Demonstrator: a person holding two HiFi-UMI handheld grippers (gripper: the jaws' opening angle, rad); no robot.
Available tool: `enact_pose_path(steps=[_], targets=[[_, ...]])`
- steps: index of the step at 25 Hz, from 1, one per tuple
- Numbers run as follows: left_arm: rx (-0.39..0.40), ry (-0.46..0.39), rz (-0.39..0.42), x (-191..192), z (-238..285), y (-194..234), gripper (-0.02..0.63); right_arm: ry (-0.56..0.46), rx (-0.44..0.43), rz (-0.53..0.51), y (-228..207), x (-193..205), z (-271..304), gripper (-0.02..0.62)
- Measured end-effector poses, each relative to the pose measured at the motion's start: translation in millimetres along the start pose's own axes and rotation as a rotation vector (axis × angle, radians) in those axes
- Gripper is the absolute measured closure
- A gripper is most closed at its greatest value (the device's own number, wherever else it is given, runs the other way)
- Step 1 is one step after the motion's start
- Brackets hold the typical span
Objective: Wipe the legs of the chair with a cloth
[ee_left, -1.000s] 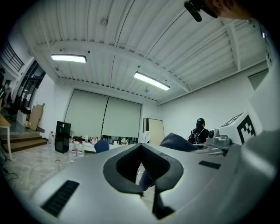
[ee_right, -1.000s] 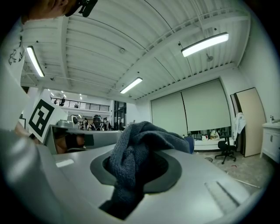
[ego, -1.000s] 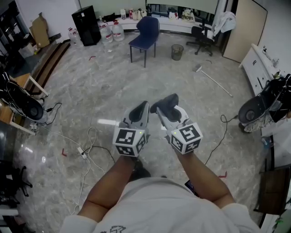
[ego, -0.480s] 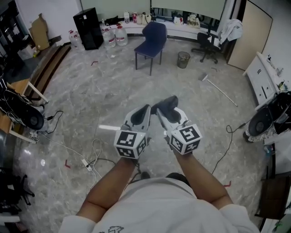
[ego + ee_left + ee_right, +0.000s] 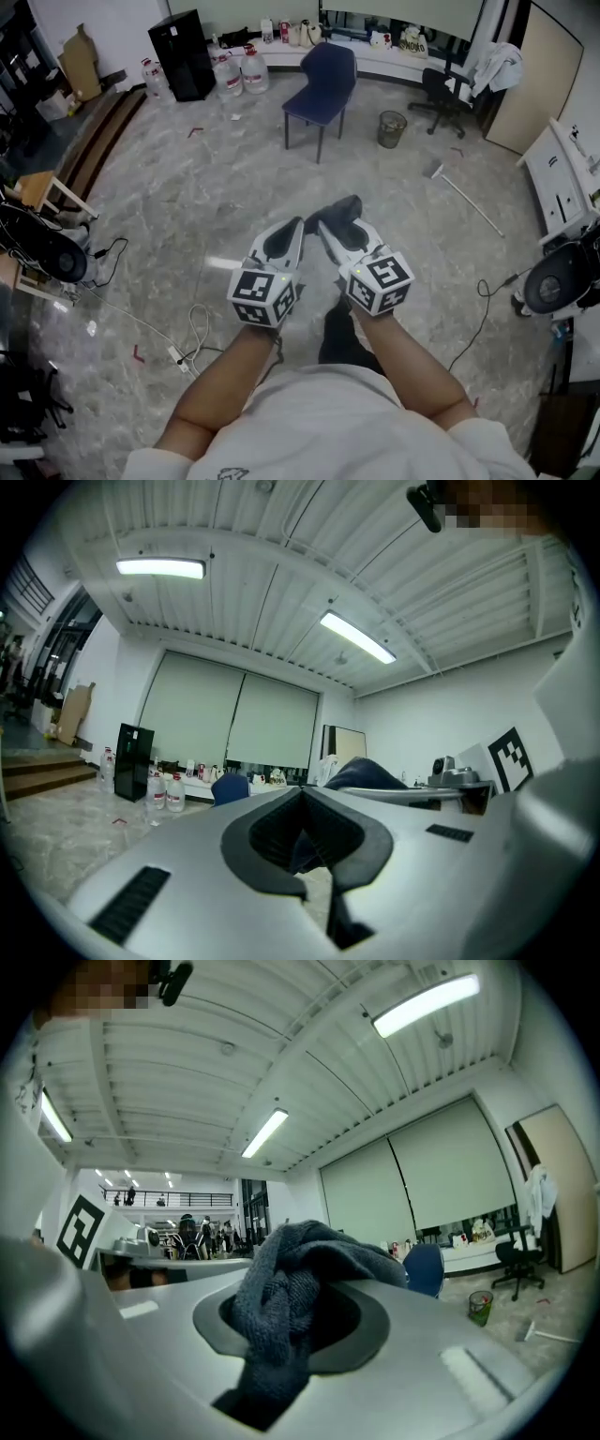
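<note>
Closest in, two grippers sat side by side. The right gripper (image 5: 330,223) was clenched on one dark grey cloth (image 5: 286,1307), and the left gripper (image 5: 292,230) was pinched together on nothing. One white cable (image 5: 192,323) looped on the floor just left of them. Beyond that, a wide stretch of bare floor (image 5: 234,178) ran out to the one blue chair (image 5: 323,80), well apart from the cloth. Its legs were too thin to count. Further back: one bin (image 5: 392,128), one office chair (image 5: 441,89), two water jugs (image 5: 239,70).

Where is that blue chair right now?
In the head view, the blue chair stands top centre, between water jugs at left and a bin at right.
</note>
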State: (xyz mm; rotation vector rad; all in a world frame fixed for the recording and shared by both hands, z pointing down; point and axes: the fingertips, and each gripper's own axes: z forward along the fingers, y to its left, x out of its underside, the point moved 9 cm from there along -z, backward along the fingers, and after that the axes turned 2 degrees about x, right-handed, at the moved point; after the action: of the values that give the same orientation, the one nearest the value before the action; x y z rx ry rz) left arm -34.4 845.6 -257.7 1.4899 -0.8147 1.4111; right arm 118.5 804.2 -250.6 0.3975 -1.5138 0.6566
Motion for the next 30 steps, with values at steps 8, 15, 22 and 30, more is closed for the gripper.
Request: enact_pose_path(steps=[8, 15, 22, 30], targets=[[-0.051, -0.024, -0.037, -21, 230, 85, 0.601, 0.009, -0.054, 0.003, -208, -40, 147, 0.502], [-0.118, -0.028, -0.028, -47, 359, 146, 0.6, 0.03, -0.095, 0.031, -335, -73, 242, 0.5], [-0.115, -0.045, -0.024, -67, 462, 201, 0.601, 0.023, -0.132, 0.013, -407, -93, 317, 0.499], [-0.042, -0.04, -0.028, -62, 615, 322, 0.601, 0.04, -0.115, 0.005, -507, -84, 464, 0.499]])
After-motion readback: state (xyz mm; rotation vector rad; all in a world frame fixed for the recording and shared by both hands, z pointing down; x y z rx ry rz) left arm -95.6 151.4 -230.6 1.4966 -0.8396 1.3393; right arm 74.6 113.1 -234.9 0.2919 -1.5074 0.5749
